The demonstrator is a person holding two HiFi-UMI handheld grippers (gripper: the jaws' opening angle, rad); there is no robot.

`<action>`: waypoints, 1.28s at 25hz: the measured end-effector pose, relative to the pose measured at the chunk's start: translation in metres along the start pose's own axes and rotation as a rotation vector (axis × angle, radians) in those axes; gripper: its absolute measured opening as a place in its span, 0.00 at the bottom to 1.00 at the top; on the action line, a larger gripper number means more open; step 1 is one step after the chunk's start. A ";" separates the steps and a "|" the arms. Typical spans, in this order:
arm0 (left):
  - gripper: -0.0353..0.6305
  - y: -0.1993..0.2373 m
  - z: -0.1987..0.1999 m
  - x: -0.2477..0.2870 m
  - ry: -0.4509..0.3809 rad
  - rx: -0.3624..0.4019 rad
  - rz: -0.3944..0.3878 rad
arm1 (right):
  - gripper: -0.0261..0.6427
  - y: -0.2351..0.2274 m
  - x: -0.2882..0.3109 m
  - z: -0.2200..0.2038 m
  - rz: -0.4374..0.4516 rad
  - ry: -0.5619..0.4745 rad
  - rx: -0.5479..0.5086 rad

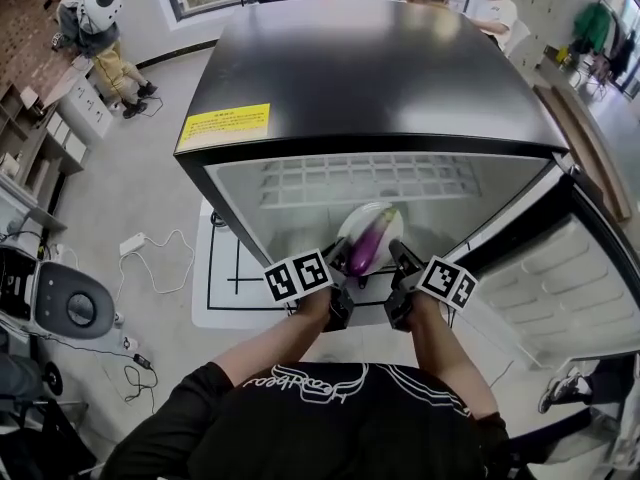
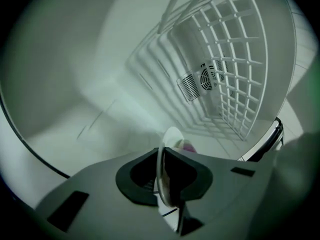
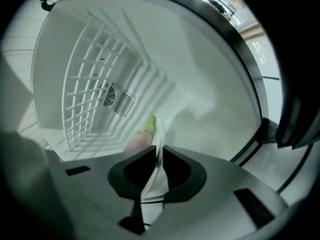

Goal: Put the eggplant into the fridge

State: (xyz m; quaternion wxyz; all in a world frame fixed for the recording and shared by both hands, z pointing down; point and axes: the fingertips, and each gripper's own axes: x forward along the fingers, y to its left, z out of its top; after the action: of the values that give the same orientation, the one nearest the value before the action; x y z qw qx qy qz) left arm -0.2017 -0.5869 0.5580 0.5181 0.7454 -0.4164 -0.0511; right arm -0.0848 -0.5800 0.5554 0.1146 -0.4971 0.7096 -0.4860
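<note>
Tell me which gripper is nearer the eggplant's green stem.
The right gripper: the eggplant's green stem shows beside its jaws; the left gripper holds the plate by its opposite rim.

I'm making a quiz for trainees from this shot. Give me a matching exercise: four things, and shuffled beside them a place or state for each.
1 eggplant
2 plate
3 yellow label
4 fridge door

A swung open
B on top of the fridge
C lying on the plate
D rim clamped by left gripper and right gripper

Pairs: 1-C, 2-D, 3-B, 4-A
</note>
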 end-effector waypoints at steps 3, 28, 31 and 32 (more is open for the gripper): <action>0.10 0.005 0.006 0.013 0.010 -0.026 0.008 | 0.07 -0.005 0.010 0.008 -0.029 -0.016 0.009; 0.10 0.027 0.022 0.048 0.118 0.002 0.196 | 0.11 -0.029 0.046 0.014 -0.207 0.115 -0.117; 0.11 0.029 0.024 0.047 0.115 0.013 0.212 | 0.12 -0.028 0.047 0.012 -0.217 0.131 -0.149; 0.12 0.030 0.024 0.046 0.111 0.015 0.223 | 0.12 -0.027 0.047 0.011 -0.223 0.139 -0.163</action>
State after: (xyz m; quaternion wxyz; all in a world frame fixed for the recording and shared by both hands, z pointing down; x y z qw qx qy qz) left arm -0.2015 -0.6388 0.5879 0.5373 0.6999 -0.4677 0.0515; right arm -0.0844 -0.6257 0.5871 -0.0301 -0.5456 0.6935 -0.4696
